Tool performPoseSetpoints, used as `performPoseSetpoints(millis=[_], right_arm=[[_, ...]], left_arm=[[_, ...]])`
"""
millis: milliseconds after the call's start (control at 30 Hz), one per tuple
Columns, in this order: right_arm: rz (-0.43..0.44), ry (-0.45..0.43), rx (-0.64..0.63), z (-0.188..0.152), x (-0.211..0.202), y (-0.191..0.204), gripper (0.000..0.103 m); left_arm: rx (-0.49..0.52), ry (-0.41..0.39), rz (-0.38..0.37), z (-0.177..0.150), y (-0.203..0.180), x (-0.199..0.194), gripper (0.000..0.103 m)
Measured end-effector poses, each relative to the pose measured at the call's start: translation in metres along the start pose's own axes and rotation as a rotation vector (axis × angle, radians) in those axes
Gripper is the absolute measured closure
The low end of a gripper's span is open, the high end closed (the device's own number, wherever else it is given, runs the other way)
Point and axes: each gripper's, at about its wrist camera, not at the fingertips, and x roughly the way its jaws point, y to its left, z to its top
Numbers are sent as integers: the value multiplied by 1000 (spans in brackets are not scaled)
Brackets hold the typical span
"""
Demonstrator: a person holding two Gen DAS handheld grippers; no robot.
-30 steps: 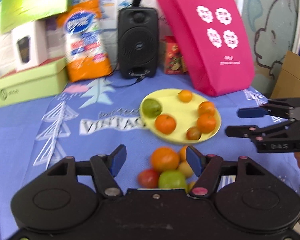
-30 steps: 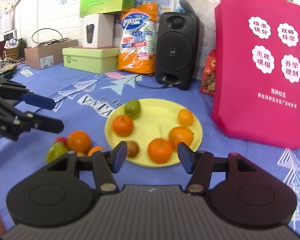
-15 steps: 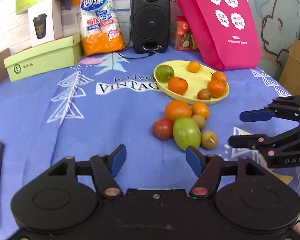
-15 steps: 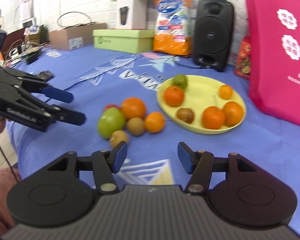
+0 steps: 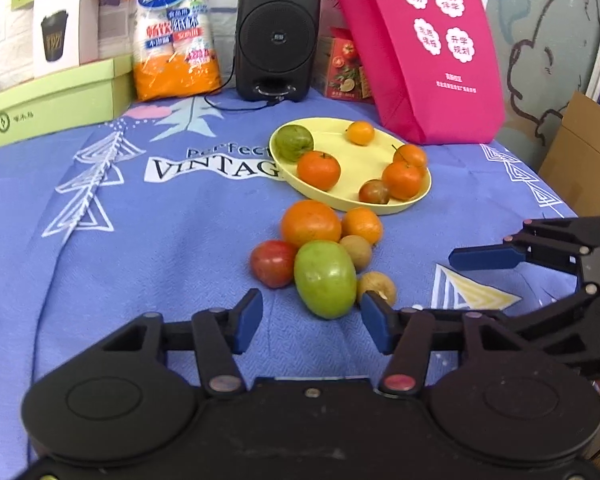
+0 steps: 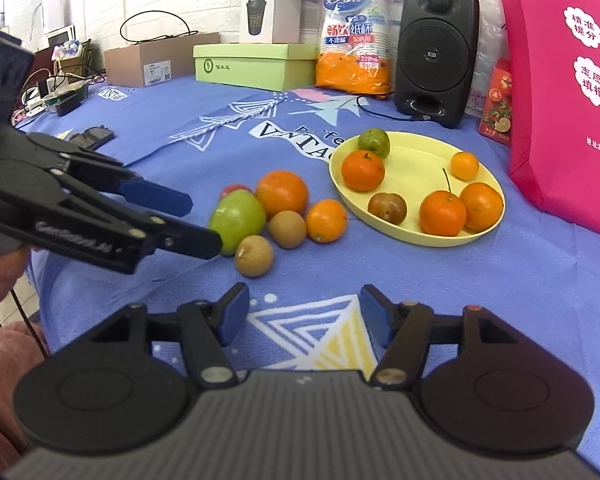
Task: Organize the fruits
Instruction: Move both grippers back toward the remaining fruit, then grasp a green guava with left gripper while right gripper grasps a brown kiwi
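A yellow plate (image 5: 380,136) (image 6: 416,152) holds several fruits: oranges, a green fruit and a brownish one. In front of it a loose cluster lies on the blue cloth: a large orange (image 5: 310,223) (image 6: 282,193), a small orange (image 5: 362,224), a red tomato (image 5: 273,263), a big green fruit (image 5: 325,278) (image 6: 238,216) and two brown kiwis (image 5: 377,286) (image 6: 254,256). My left gripper (image 5: 310,322) is open and empty just before the green fruit. My right gripper (image 6: 302,316) is open and empty, a little short of the cluster.
At the back stand a black speaker (image 5: 277,32), an orange cup pack (image 5: 174,32), a green box (image 5: 56,102), a white box (image 5: 62,40) and a pink bag (image 5: 432,48). A small tomato carton (image 5: 346,66) leans between speaker and bag.
Both grippers have drawn back from the plate toward the near side of the table. The left gripper has since come closer to the green fruit. Jaws stay open.
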Motion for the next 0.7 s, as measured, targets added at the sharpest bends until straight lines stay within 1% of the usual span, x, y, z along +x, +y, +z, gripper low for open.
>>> performPoseSetpoints(millis=[67,333,400,467,500,533,633,700], right_arm=[[10,6,-8,0,4,1,42],[41,3,-14,-1,11,1,41],[45,2,-14,-1,12,1,40],[49,1,-20,1,15,2,40],[52,0,-22,2,16,4,40],[56,-1,-26,3,18,5,39],[70,-5,-36,7,25,9,39],[75,-5,-38,10,30,11,40]], left_arm=[[0,4,-12,1,-2,4,48],[3,3,-20,9,-5,20,48],[-7,8,-28,10,-3,24,52],[-17,20,-42,10,0,27,63],[-22,21,-42,11,2,27,66],[-24,21,-46,11,4,27,67],[-64,15,-82,9,14,24,67],[-79,18,-85,7,19,21,67]])
